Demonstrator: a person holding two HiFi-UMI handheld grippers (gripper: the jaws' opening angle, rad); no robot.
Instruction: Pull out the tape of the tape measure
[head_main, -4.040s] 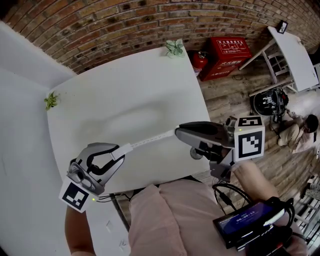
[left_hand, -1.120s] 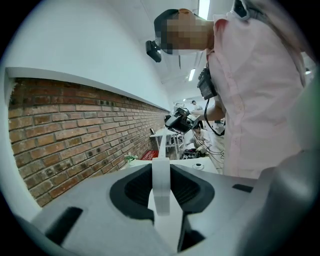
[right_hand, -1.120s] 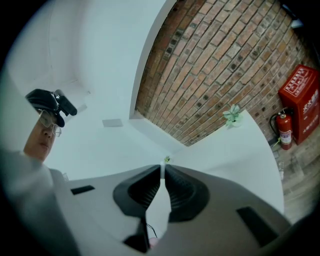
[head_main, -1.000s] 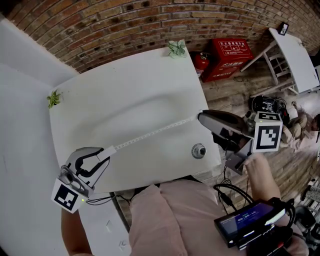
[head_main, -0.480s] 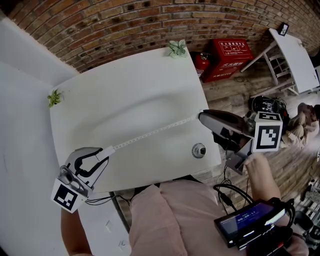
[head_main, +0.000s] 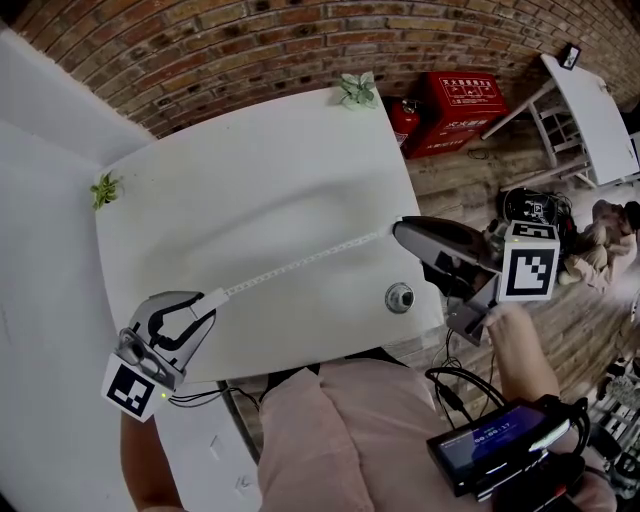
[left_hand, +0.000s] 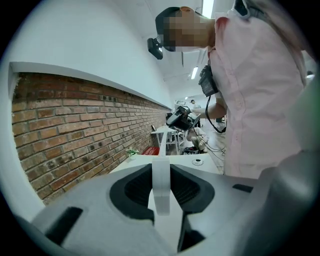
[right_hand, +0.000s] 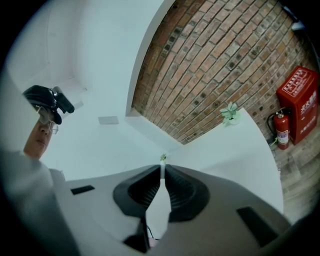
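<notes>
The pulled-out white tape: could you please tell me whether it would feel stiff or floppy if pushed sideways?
Probably floppy: the tape is a thin, narrow strip, straight only while stretched between the tape measure in the left gripper and the right gripper. Likely light too, showing little sag. A sideways push would probably just bow it.

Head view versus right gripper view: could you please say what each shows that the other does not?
Only the head view: the full tape stretched over the table from its case in the left gripper to the right gripper, and a round knob. Only the right gripper view: its jaws shut on the tape's thin edge. Both: the brick wall, small plant and red cabinet.
</notes>
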